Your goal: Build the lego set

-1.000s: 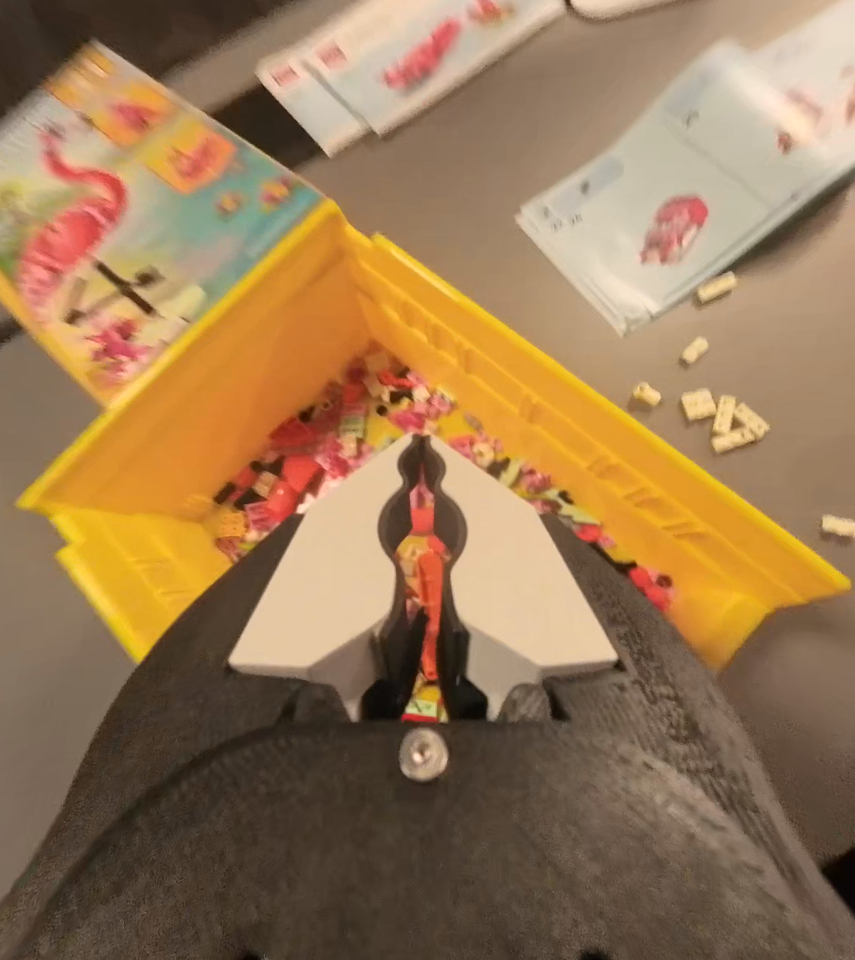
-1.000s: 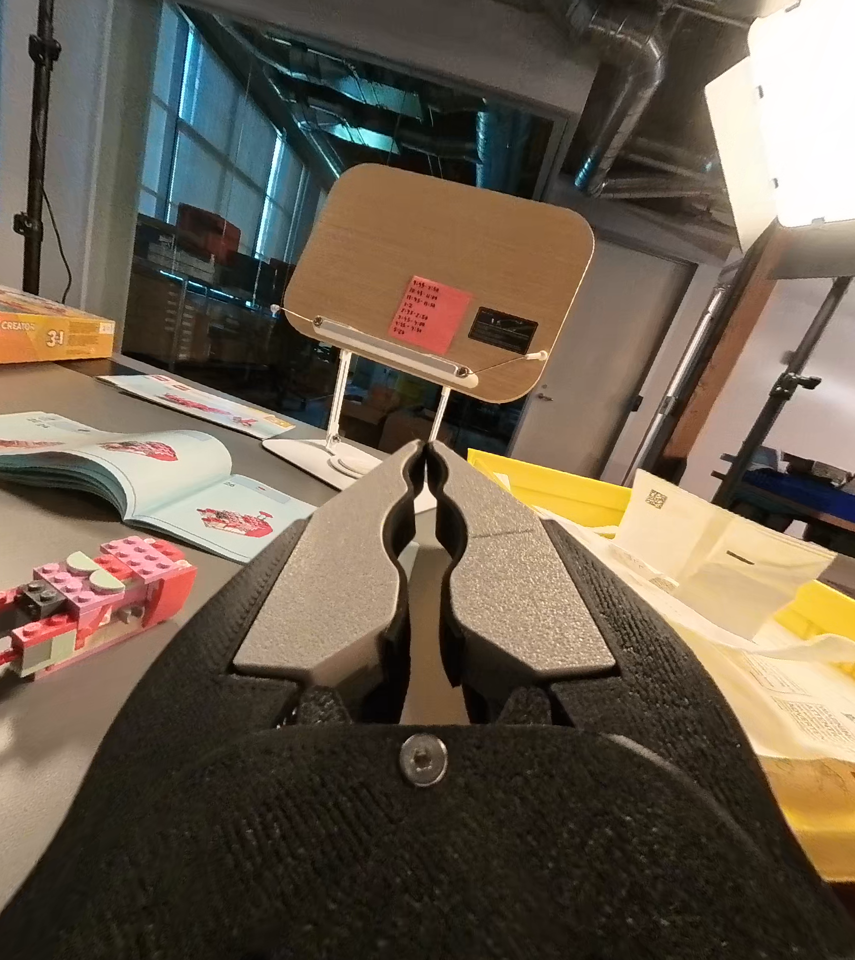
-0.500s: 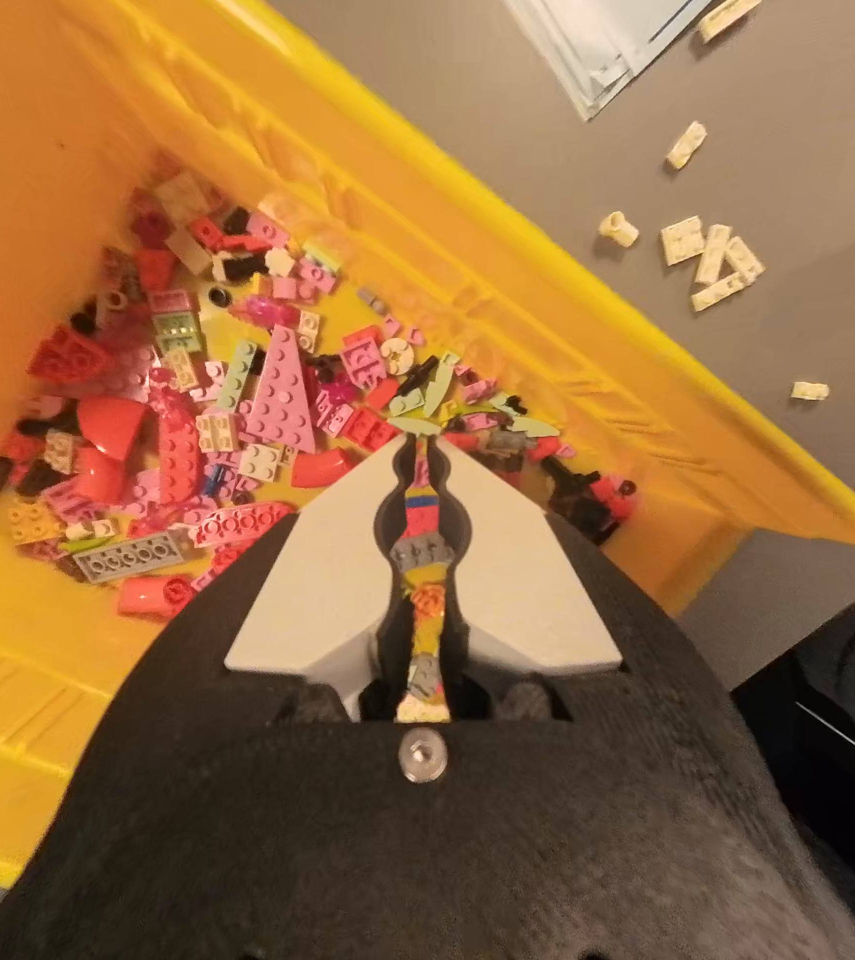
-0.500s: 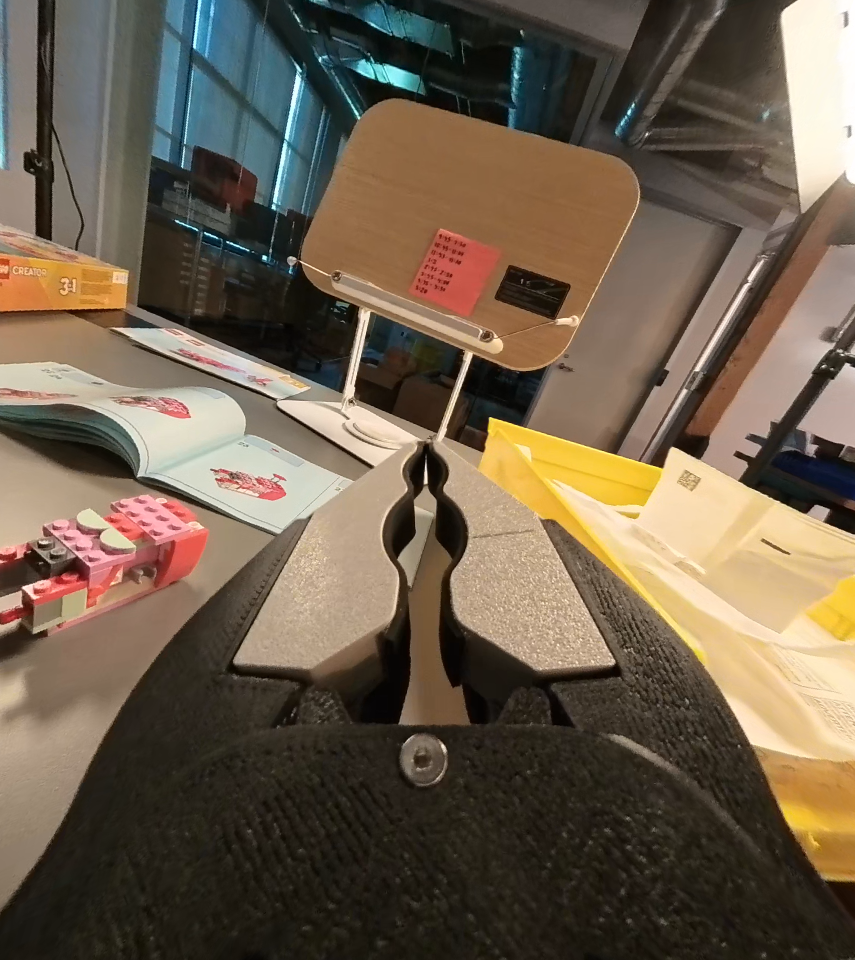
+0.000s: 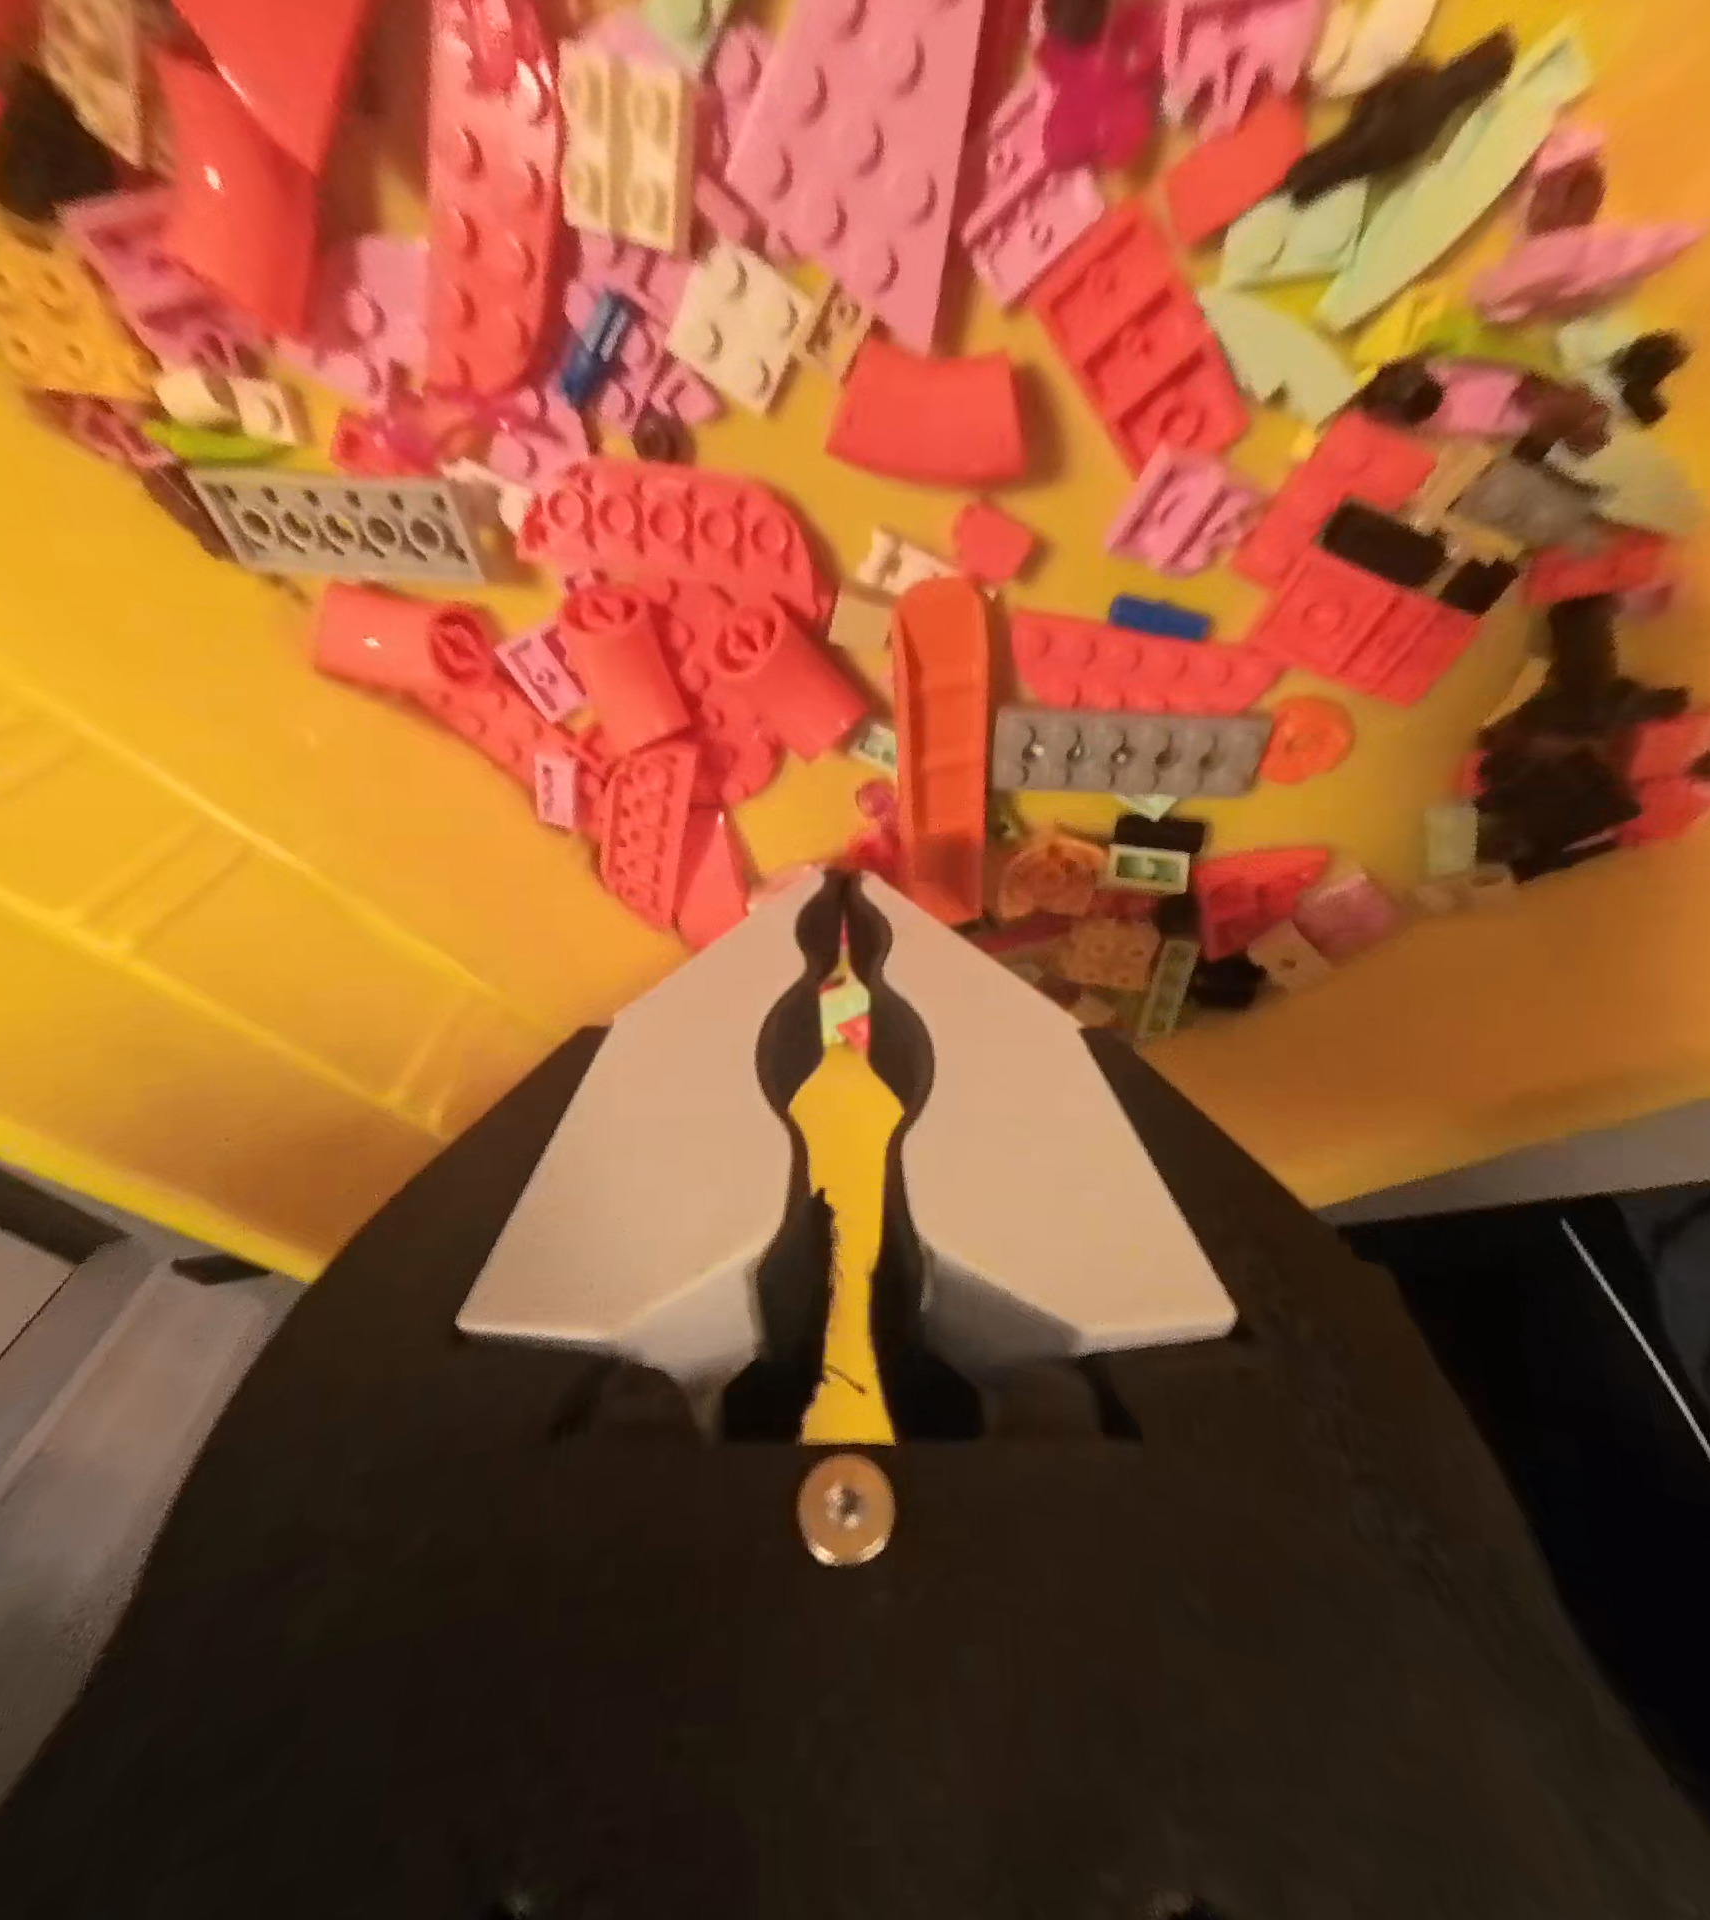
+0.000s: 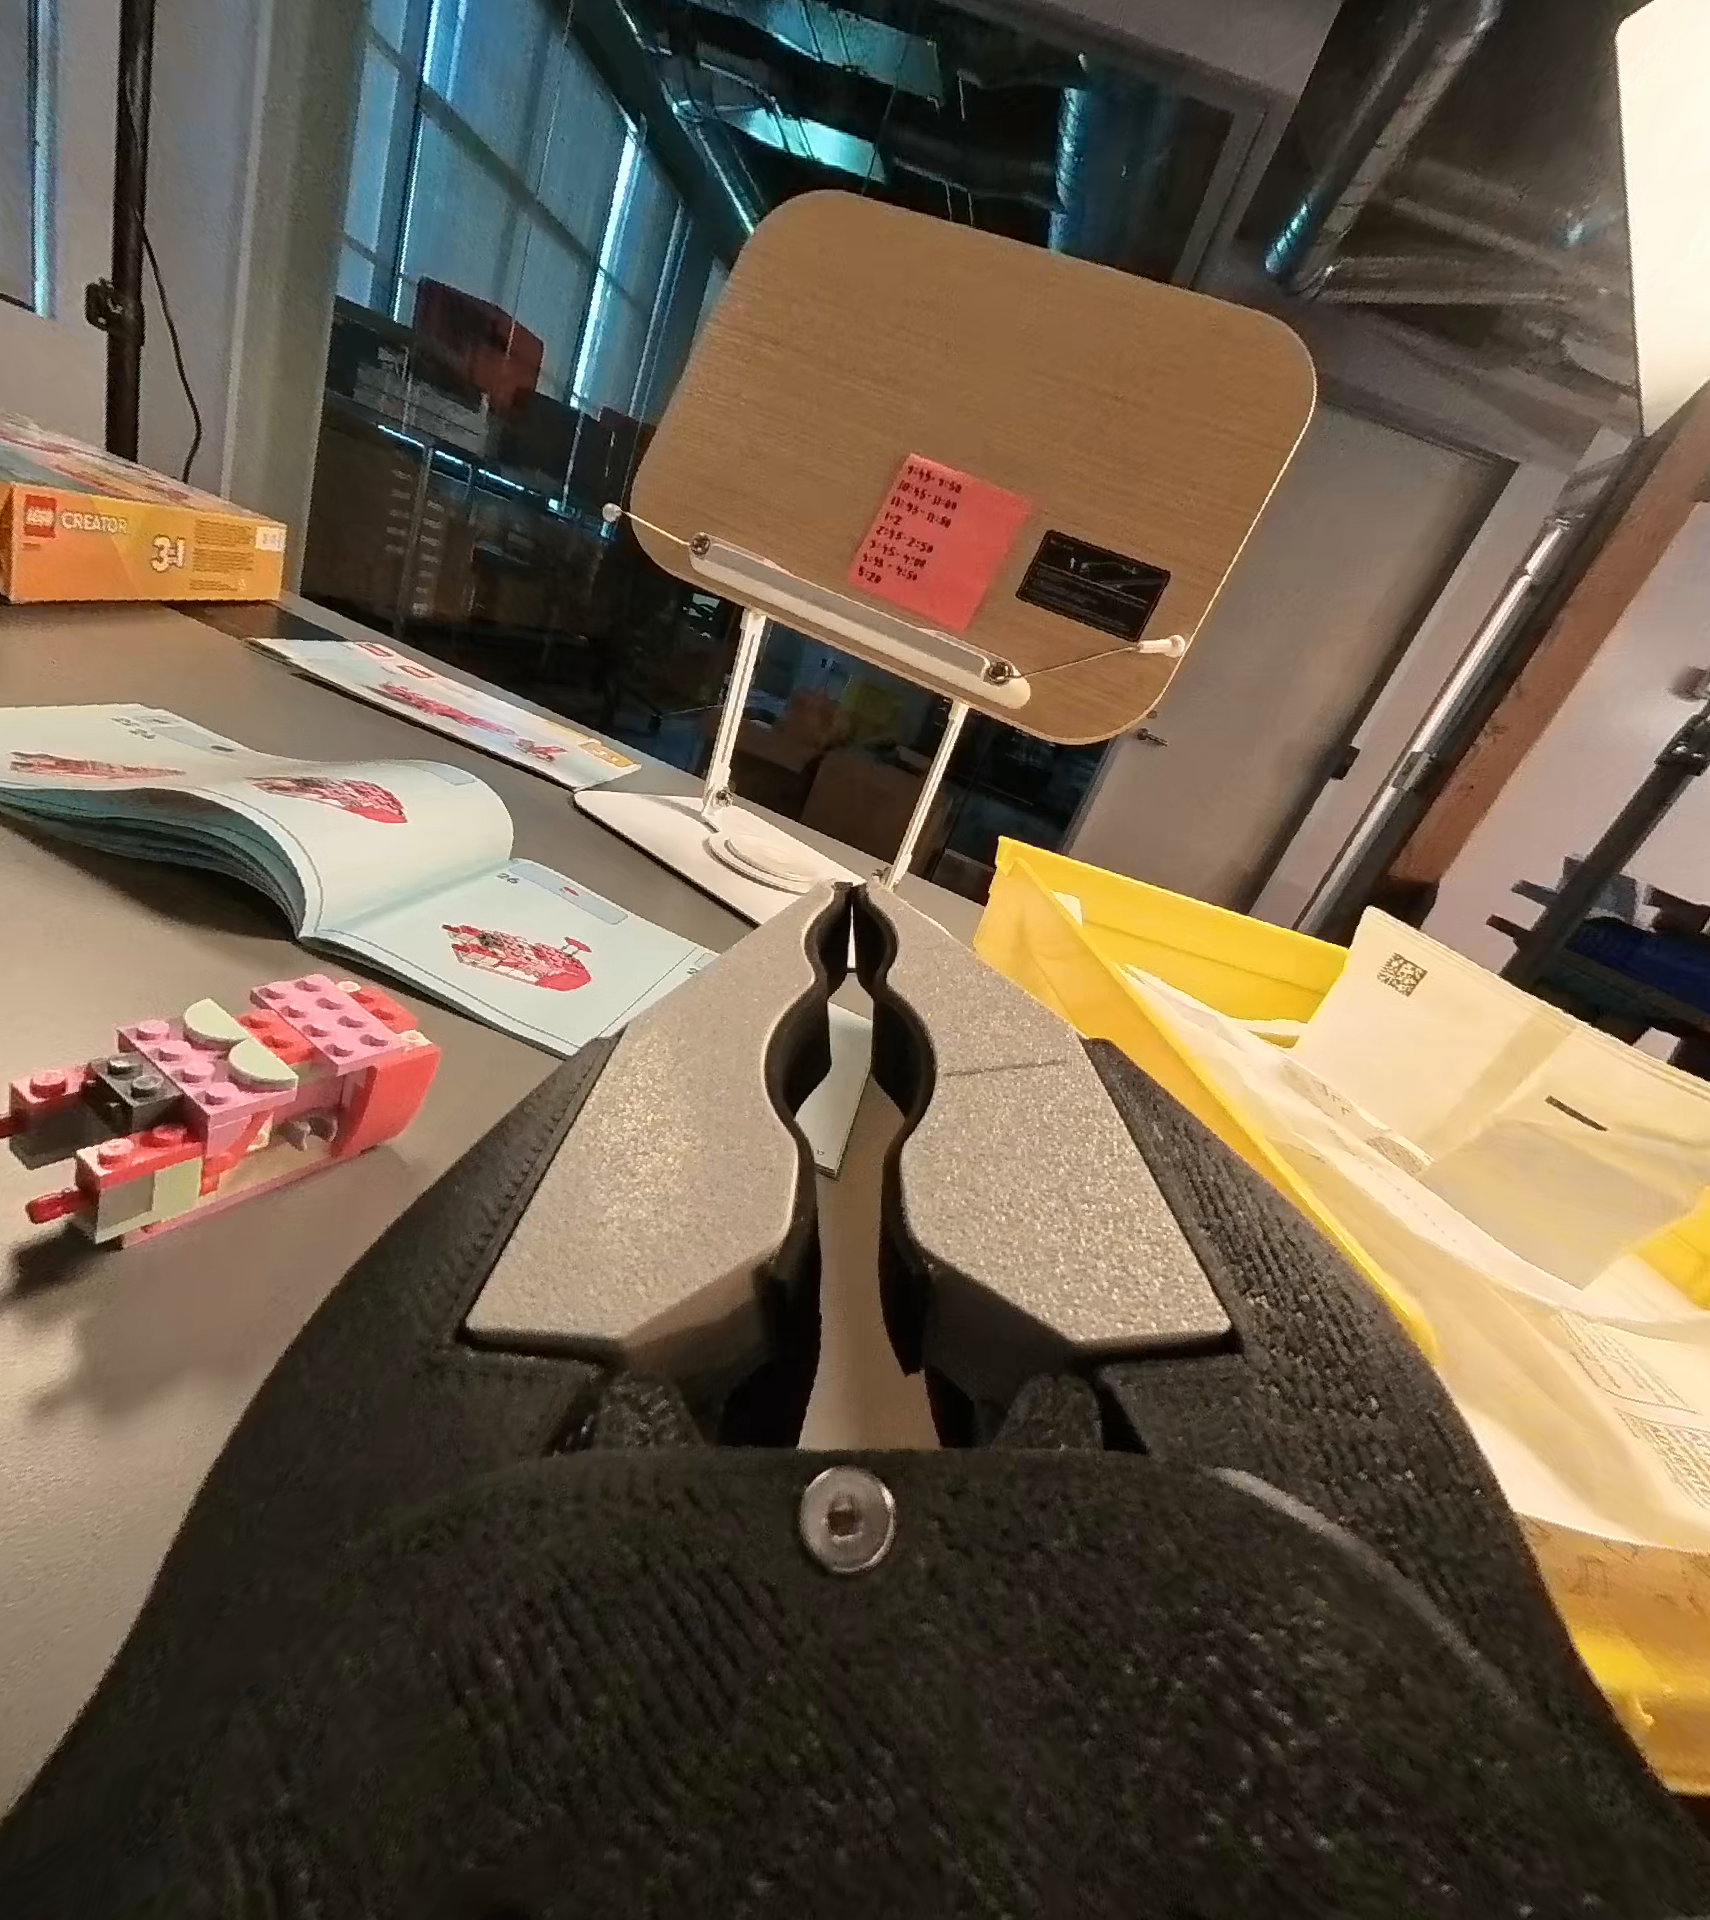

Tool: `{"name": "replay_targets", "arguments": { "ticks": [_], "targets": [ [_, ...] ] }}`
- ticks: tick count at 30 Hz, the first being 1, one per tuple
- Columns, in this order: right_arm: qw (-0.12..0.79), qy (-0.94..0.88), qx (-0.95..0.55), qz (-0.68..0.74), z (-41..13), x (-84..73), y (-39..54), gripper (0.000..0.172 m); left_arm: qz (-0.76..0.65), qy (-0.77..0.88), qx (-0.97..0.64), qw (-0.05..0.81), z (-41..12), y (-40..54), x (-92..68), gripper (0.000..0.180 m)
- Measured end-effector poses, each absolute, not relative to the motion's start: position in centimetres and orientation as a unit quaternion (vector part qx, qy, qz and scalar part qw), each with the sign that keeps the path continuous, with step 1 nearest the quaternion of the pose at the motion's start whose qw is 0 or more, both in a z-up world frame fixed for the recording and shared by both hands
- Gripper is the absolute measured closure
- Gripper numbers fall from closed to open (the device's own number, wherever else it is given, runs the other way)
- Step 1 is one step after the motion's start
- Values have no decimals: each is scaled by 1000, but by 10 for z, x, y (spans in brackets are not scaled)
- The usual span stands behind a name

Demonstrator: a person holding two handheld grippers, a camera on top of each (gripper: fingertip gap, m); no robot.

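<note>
The left gripper (image 5: 846,881) hangs inside a yellow bin (image 5: 155,935), its pale fingers closed tip to tip with nothing caught between the tips. The bin floor is strewn with loose bricks, mostly coral red and pink, with a few mint, cream, grey and black ones (the far pieces are blurred). Nearest the tips is a long orange curved piece (image 5: 939,748), lying just beyond and to the right of them; a coral wedge plate (image 5: 648,831) lies just to the left, and a grey studded plate (image 5: 1131,750) sits beside the orange piece on its right. A grey beam with holes (image 5: 352,525) lies farther off toward the left wall. The bare yellow floor along the left wall gives open room; the right side and the far end are crowded.

The right gripper (image 6: 851,896) is held above a dark table (image 6: 51,1403), its grey fingers shut together on nothing. A small pink and red brick model (image 6: 227,1091) stands on the table well to the left of the fingers, apart from them. Beyond it lies an open booklet (image 6: 394,862), and a closed booklet (image 6: 435,696) lies farther back near an orange box (image 6: 103,540) at the far left edge. A wooden book stand (image 6: 965,468) rises straight ahead. To the right a second yellow bin (image 6: 1194,935) holds crumpled paper bags (image 6: 1453,1091), close beside the gripper body.
</note>
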State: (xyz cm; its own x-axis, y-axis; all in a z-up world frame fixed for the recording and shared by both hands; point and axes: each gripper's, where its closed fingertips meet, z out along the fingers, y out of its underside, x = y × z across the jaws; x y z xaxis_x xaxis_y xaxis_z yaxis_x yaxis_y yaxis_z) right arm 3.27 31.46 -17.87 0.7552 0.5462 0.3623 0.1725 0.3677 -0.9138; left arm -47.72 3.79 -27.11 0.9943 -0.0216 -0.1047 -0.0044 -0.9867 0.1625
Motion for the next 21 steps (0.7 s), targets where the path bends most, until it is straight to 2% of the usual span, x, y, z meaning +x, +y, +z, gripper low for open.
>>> {"name": "replay_targets", "arguments": {
  "ticks": [3, 8, 12, 19, 21],
  "targets": [
    [759, -329, -548, 123, -179, 32, 314, 172, -62, -16, 992, 108, -270, 28, -476, 180],
    [758, -335, -547, 123, -179, 30, 313, 172, -49, -17, 994, 100, -265, 21, -467, 180],
    [756, -340, -545, 123, -180, 28, 312, 172, -31, -7, 994, 107, -265, 10, -459, 159],
    [754, -350, -542, 119, -181, 25, 310, 172, 16, -27, 995, 90, -276, 14, -437, 141],
    [754, -352, -542, 118, -182, 25, 310, 172, 18, -30, 995, 91, -278, 14, -433, 131]
  ]
}}
